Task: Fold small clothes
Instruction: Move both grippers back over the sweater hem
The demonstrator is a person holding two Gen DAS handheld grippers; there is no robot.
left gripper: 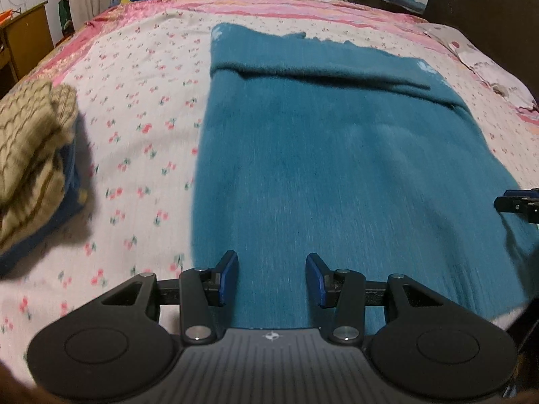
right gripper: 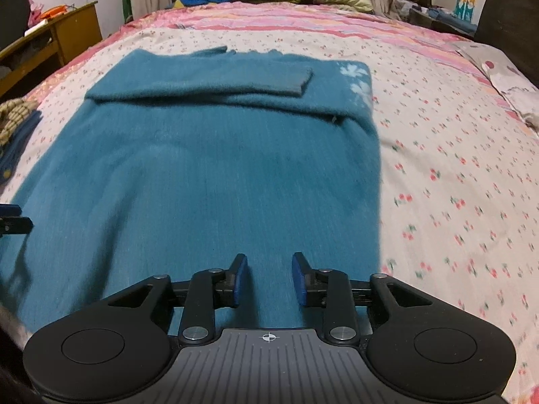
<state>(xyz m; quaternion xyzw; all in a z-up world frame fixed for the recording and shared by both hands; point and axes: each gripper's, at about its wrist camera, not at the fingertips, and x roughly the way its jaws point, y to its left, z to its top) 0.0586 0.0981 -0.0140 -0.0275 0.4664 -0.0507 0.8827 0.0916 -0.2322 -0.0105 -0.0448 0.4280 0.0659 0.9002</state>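
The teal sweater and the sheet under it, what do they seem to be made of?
Teal sweater: probably a fuzzy wool or acrylic knit, matte, with a soft nap and fine ribs. Bed sheet: seemingly thin printed cotton, matte, with small cherry motifs.

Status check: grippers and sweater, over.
Left gripper open, empty. Right gripper open, empty. Teal sweater flat on bed, sleeves folded across. Nothing blocking.

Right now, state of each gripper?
left gripper: open, empty, over the teal sweater.
right gripper: open, empty, over the same sweater.
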